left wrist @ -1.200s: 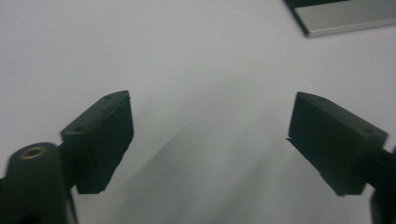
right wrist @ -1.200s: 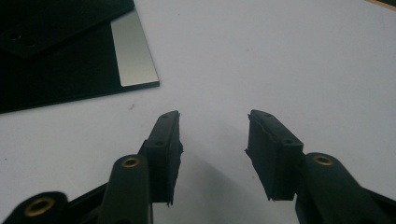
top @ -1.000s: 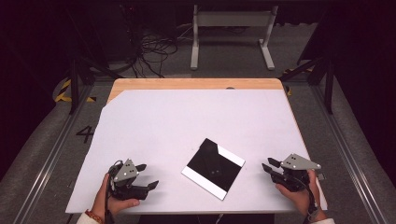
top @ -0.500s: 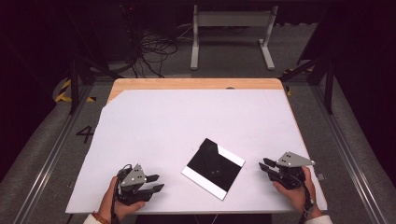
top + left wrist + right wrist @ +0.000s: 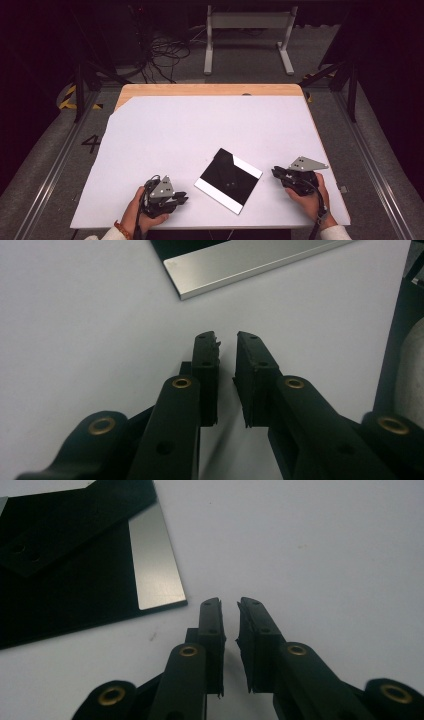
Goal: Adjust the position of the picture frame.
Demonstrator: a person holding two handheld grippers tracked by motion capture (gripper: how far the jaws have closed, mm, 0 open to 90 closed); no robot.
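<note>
A flat black square plate (image 5: 228,180) with pale silver edges lies near the table's front, between my two grippers. My left gripper (image 5: 182,198) rests on the white sheet to its left and points at it. The jaws have just been closing and stand a narrow slit apart with nothing between them (image 5: 226,340). The plate's silver edge (image 5: 250,265) lies ahead of them. My right gripper (image 5: 275,172) sits to the plate's right, pointing at it. Its jaws have also been closing, leaving a thin empty gap (image 5: 230,605) just short of the plate's corner (image 5: 155,560).
A white sheet (image 5: 200,130) covers the table, and a wooden strip (image 5: 210,90) shows along the far edge. Behind the table a white stand (image 5: 247,30) and loose cables (image 5: 165,55) sit on the dark floor.
My left hand has slid right along the front edge toward the plate, and its jaws have narrowed from wide open. The right gripper has stayed in place while its jaws narrowed.
</note>
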